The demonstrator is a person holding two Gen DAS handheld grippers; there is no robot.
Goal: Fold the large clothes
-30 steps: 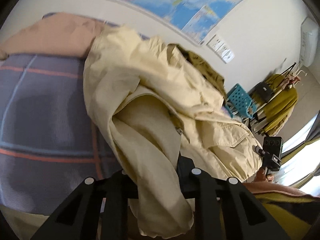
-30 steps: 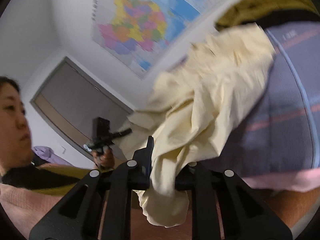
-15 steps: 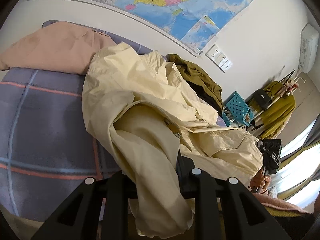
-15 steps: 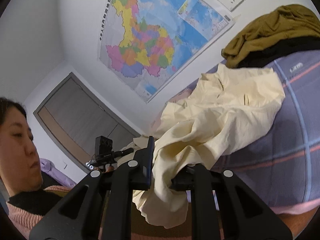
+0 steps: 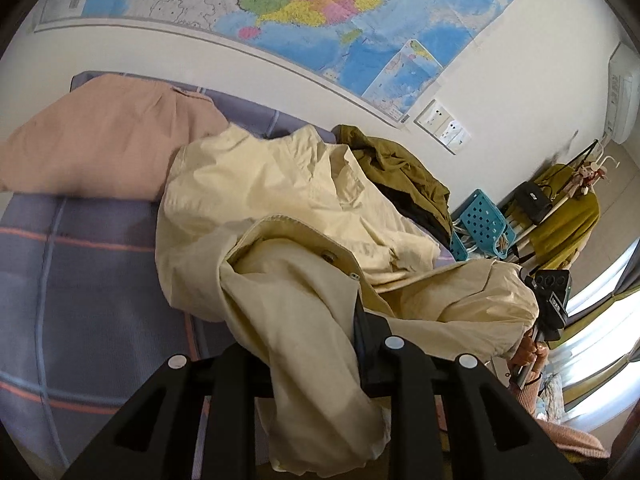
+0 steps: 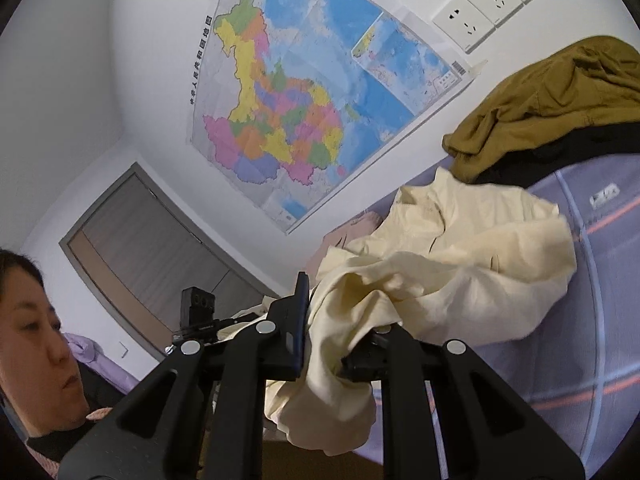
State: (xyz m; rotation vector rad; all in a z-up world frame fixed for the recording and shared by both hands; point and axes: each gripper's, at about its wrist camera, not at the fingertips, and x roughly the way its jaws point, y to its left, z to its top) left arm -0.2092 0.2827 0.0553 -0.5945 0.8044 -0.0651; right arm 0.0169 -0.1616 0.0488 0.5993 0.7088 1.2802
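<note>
- Step in hand, as I judge it: lifting the jacket [image 5: 288, 208] off the bed [image 5: 80, 280] by two edges to shake it open; no fold has begun.
- The left gripper [image 5: 316, 344] has its fingers pinched narrow on a bunch of jacket cloth, near a snap button at the front edge.
- The right gripper [image 6: 340, 344] is likewise clamped narrow on a wad of the same cloth, which spills down below the fingers.
- The jacket is pale cream, thin and much creased. Most of it lies heaped on the bed, its collar end toward the wall, just beside a pink pillow [image 5: 104, 144] and an olive garment [image 5: 400, 172].
- Next move, I reckon: draw the two grips apart and up until the cloth hangs flat, then lay it smooth on the bed.
- Risk: bunched grips may hold several layers, so it may not spread evenly.
</note>
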